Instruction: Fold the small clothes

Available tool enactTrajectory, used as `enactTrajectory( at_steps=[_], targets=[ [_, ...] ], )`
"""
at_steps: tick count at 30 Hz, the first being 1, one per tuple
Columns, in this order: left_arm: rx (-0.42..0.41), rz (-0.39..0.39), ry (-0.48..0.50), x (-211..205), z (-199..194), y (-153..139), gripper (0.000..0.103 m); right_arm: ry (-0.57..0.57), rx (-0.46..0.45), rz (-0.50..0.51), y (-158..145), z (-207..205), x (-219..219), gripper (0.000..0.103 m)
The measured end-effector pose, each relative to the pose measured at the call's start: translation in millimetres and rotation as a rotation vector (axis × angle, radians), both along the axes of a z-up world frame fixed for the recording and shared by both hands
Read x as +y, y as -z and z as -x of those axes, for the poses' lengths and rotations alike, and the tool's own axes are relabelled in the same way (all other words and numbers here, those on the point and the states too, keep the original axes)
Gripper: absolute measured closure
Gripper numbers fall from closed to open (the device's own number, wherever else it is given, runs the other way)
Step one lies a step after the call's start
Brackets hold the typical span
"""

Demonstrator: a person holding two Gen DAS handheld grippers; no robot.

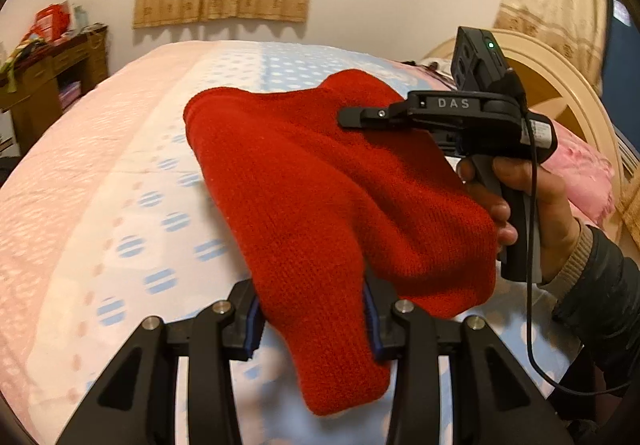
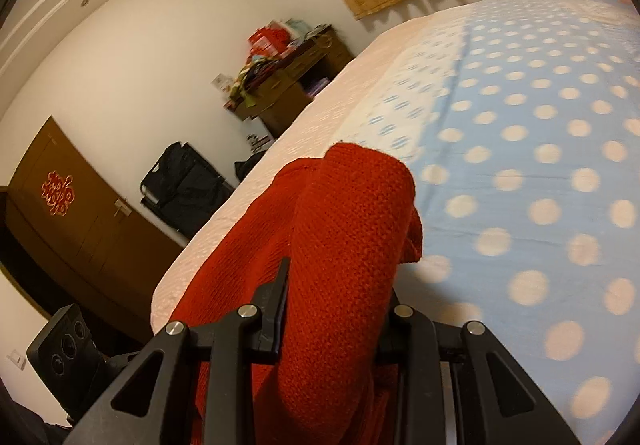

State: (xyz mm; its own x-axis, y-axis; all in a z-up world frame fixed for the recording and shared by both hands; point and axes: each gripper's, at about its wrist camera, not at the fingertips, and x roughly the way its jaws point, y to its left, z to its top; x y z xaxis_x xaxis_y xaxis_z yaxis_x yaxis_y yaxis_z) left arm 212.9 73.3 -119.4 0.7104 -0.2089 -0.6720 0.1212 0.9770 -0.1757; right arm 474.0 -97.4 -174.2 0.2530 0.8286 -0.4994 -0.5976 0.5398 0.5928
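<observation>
Between both tongs' fingers hangs red knitwear.

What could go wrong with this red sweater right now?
The red sweater is bunched thick inside each claw, left claw and right claw, so the grip may hold only some layers and the fold could come out lumpy. Its free end hangs loose over the bed, so it might drag and undo the fold.

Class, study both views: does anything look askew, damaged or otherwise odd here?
Nothing looks damaged or spilled. The red knit garment is bunched and humped on the bed between the left gripper and right gripper, as expected mid-fold.
</observation>
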Motion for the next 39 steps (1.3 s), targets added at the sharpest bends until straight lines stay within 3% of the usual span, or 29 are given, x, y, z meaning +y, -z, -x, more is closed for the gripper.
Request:
enactTrajectory(
  at_steps=[18,39],
  targets=[
    [0.010,-0.076,-0.223,68.6,41.8,14.6,0.062,-0.220,0.037,-0.014,13.7,21.7,152.1,0.072],
    [0.038,-0.062,-0.321,91.4,56.8,23.9,0.062,-0.311,0.072,0.020,31.7,21.9,226.2,0.072]
  ],
)
